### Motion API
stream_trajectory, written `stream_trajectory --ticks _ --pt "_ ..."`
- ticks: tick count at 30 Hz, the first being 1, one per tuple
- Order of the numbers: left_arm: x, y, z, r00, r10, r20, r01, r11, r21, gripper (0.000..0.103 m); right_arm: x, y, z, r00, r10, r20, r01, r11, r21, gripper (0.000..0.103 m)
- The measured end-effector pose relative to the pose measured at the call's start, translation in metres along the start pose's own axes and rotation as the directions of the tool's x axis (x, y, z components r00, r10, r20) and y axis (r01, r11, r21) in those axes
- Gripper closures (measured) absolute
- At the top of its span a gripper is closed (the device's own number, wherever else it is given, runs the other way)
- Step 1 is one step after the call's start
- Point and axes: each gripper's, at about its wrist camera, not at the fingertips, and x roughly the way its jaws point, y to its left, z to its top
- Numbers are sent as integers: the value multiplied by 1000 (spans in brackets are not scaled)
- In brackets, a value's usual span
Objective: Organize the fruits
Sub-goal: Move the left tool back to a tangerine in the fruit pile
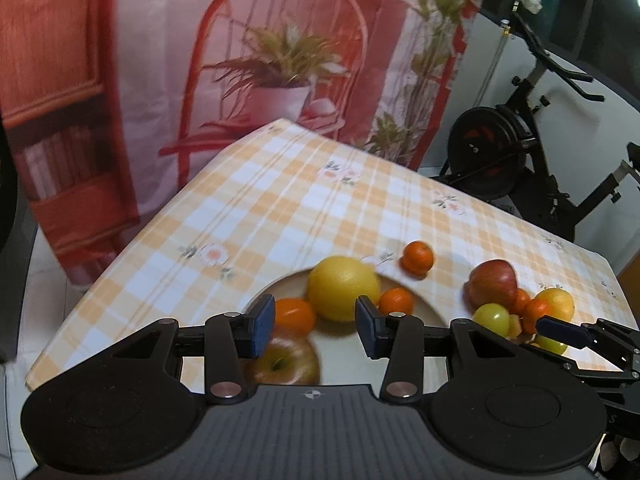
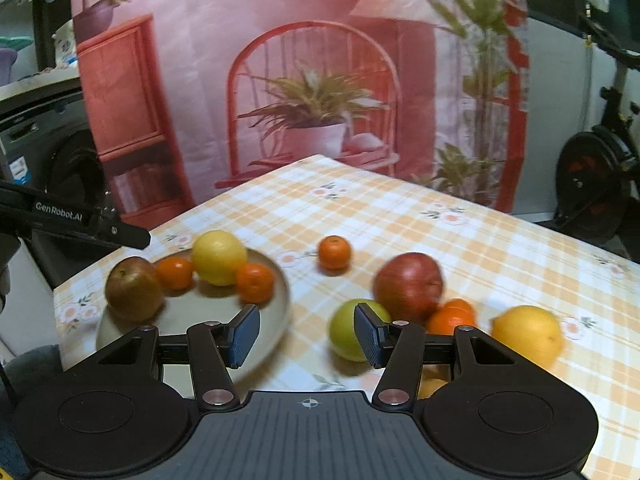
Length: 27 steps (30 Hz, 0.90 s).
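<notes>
Four fruits (image 2: 218, 257) on plate (image 2: 276, 312); about six loose beside (image 2: 410, 286).

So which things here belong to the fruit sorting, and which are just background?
Job: plate, the fruit on it such as the lemon, loose red apple, green apple, mandarin.
Background: exercise bike, printed backdrop.

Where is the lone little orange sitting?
In the right wrist view, the small orange sits alone on the checked tablecloth, between the plate and the red apple.
</notes>
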Motion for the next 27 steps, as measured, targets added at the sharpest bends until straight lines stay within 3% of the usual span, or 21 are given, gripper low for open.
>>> stream_trajectory --ticks 10,23,27 --pt "13 -49 19 999 -40 36 36 992 118 56 -23 -37 -14 995 -98 27 97 994 49 53" --pt "25 -90 60 987 -69 144 38 978 205 56 -40 -94 -22 975 -212 64 200 968 153 53" --pt "43 -93 66 991 -65 115 40 976 212 56 -37 -101 -24 975 -213 59 201 965 168 53"
